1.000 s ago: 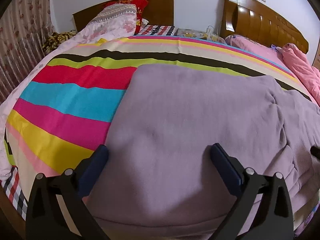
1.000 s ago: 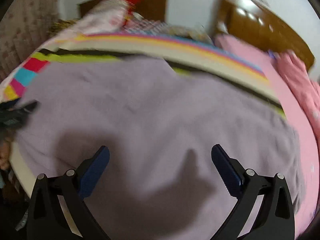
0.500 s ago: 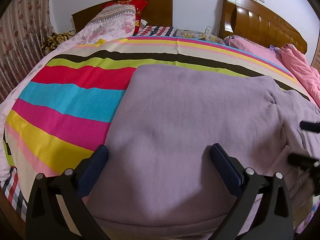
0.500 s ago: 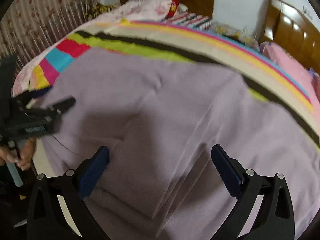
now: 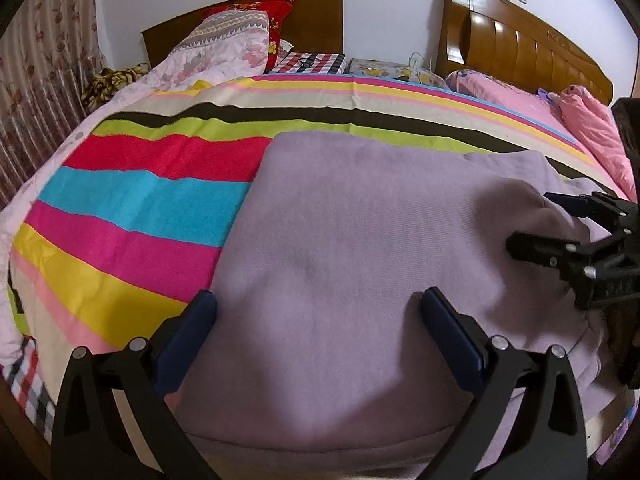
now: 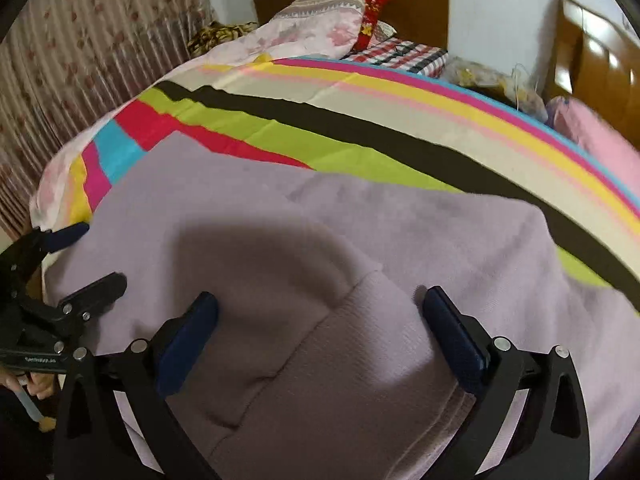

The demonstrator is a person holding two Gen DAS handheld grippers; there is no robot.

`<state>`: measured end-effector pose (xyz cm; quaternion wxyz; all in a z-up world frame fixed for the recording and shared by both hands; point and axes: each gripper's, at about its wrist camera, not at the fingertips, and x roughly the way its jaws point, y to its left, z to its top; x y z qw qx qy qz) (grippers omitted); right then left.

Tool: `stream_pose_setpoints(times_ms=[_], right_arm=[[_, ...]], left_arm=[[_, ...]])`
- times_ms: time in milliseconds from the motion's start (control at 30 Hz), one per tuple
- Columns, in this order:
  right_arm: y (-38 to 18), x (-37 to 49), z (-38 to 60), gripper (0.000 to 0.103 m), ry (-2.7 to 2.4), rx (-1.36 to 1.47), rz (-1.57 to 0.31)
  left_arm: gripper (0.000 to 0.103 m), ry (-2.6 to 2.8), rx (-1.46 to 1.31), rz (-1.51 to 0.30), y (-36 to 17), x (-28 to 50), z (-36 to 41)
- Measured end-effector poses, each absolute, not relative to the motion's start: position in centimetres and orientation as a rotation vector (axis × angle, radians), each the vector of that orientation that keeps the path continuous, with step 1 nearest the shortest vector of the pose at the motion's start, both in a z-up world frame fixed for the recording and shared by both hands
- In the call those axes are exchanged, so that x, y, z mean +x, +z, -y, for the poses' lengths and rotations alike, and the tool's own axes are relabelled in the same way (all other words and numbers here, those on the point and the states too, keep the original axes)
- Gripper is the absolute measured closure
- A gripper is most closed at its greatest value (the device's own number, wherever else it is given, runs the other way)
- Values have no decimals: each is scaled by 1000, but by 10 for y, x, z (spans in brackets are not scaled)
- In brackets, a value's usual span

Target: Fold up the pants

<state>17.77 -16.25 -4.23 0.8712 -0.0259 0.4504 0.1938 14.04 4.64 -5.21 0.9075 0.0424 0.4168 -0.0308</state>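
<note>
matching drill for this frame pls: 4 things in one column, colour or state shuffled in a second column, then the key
Things:
1. pants
2. left gripper
3. bedspread
4. headboard on the right

Colour or state:
A. glossy brown wood
B. bright multicolour stripes
C. plain lilac, lying flat on the bed
D. jaws wide apart, holding nothing

Pairs: 1-C, 2-D, 3-B, 4-A

The right gripper also has its jaws wide apart over the pants, so D would fit it too.
</note>
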Motion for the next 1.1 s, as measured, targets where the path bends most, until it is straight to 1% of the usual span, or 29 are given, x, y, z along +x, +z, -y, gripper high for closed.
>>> stream_pose_setpoints(times_ms=[67,133,233,267,367,433,467,567,700,767,833,900,967,1033,1100], right_arm=[[-43,177,159,4,394,-80,-942],[-43,176,155,4,387,-91,-941],[-45,181,156,4,396,-76,-943],[-46,182,155,4,395,-79,-943],[-46,182,153,4,395,-77,-943],[-46,183,151,4,395,-75,-942],[-46,184,152,4,397,-73,-942],[-46,183,153,4,398,-73,-942],[-33,177,165,5,337,-56,-923],[-17,172,195,5,241,-26,-883],[-14,172,228,5,111,-6,-895],[-25,174,270,5,-5,32,-959],[-48,172,304,4,-64,50,-1043],[-46,159,323,5,-8,134,-1000],[-32,139,334,5,-78,112,-984]], left_arm=[[2,-88,67,-849,-36,138,-44],[2,-175,29,-755,-1,139,-35],[2,-201,103,-694,19,167,-12],[2,-205,116,-703,18,179,-8],[2,-147,84,-864,-19,237,-10],[1,-133,79,-919,-43,250,-17],[1,-137,75,-922,-51,252,-20],[1,-125,26,-909,-50,251,-29],[1,-99,50,-914,-50,250,-27],[1,-98,51,-914,-51,249,-28],[1,-97,51,-915,-51,249,-27],[1,-96,55,-915,-51,249,-28],[1,-95,58,-916,-52,249,-27],[1,-93,62,-918,-52,251,-26],[1,-94,61,-920,-53,252,-27]])
